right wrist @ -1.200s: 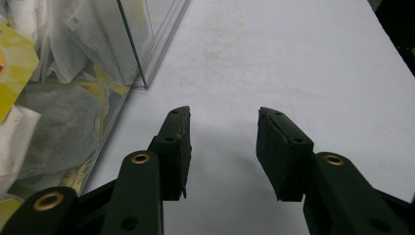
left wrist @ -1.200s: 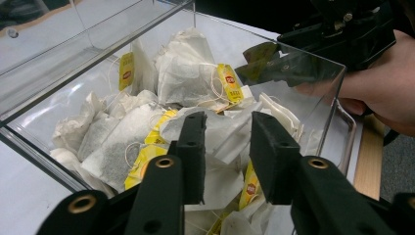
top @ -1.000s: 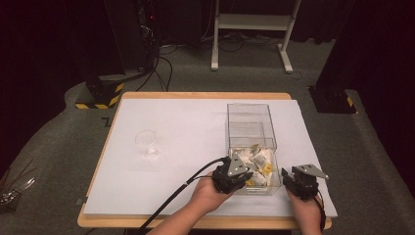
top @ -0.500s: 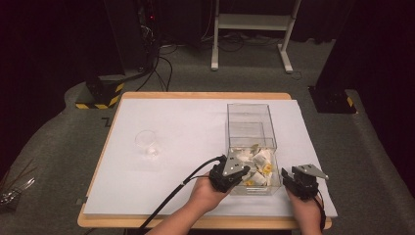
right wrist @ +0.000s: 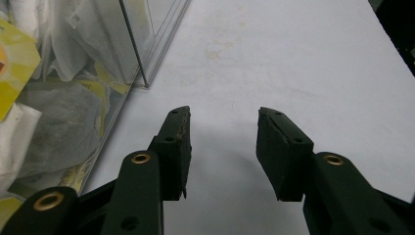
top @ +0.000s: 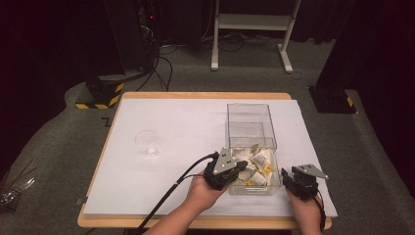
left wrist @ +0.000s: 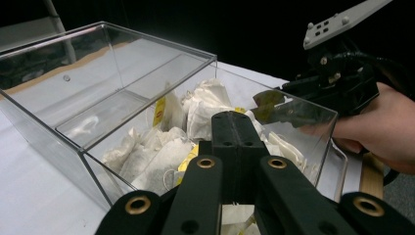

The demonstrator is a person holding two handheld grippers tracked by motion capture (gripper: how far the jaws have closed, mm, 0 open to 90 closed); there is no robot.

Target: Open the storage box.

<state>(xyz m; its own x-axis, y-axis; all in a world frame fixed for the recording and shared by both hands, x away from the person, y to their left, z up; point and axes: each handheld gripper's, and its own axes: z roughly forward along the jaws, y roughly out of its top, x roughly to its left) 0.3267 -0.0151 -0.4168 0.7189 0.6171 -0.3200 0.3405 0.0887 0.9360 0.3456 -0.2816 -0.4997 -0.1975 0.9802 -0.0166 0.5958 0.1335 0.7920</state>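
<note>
A clear plastic box (top: 249, 115) stands on the white table sheet, right of the middle. Several white tea bags (top: 257, 161) with yellow tags are piled in its near end. My left gripper (top: 242, 168) reaches over the box's near left corner. In the left gripper view its jaws (left wrist: 235, 122) are shut together just above the tea bags (left wrist: 161, 161), and nothing shows between the tips. My right gripper (top: 288, 178) rests low beside the box's right wall. It is open (right wrist: 222, 122) over bare sheet, with the box wall (right wrist: 142, 44) to its left.
A small clear glass cup (top: 147, 142) stands on the left part of the sheet (top: 186, 122). The far half of the box holds nothing. The left gripper's black cable (top: 166, 196) trails off the near table edge. The right gripper (left wrist: 279, 110) shows through the box wall.
The left gripper has edged slightly forward over the box's near corner. The right gripper has stayed where it was.
</note>
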